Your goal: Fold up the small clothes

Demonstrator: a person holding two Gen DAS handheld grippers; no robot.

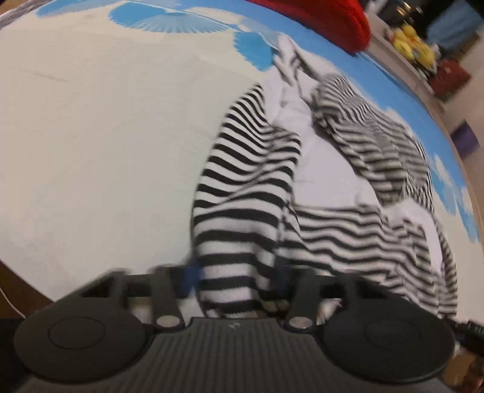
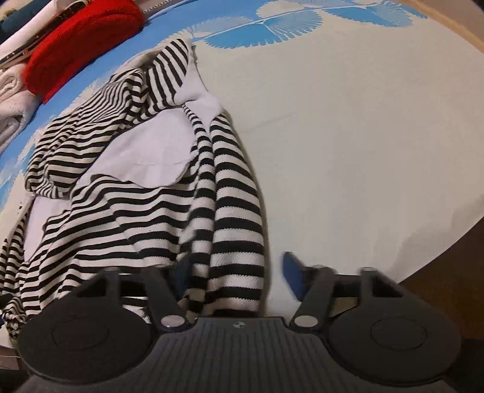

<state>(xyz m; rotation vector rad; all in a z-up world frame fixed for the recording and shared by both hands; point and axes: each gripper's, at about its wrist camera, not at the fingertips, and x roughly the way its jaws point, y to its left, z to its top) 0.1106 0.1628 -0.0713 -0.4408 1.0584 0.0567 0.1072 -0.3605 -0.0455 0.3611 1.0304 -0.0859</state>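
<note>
Striped top [image 1: 248, 193], left wrist view: crumpled on the bedsheet [image 1: 99, 130], pale lining up, no fold made yet; everything is left to do. My left gripper [image 1: 234, 278] has a striped band between its blue pads, seemingly clamped, though blur hides the contact. Red cushion [image 1: 329, 18] and shelf clutter lie well beyond. Right wrist view: top [image 2: 151, 187] bunched at left; my right gripper [image 2: 236, 275] stands apart, a sleeve edge against its left pad, the right pad clear. Red cushion [image 2: 81, 39] and white towels [image 2: 12, 96] sit near, not obstructing
</note>
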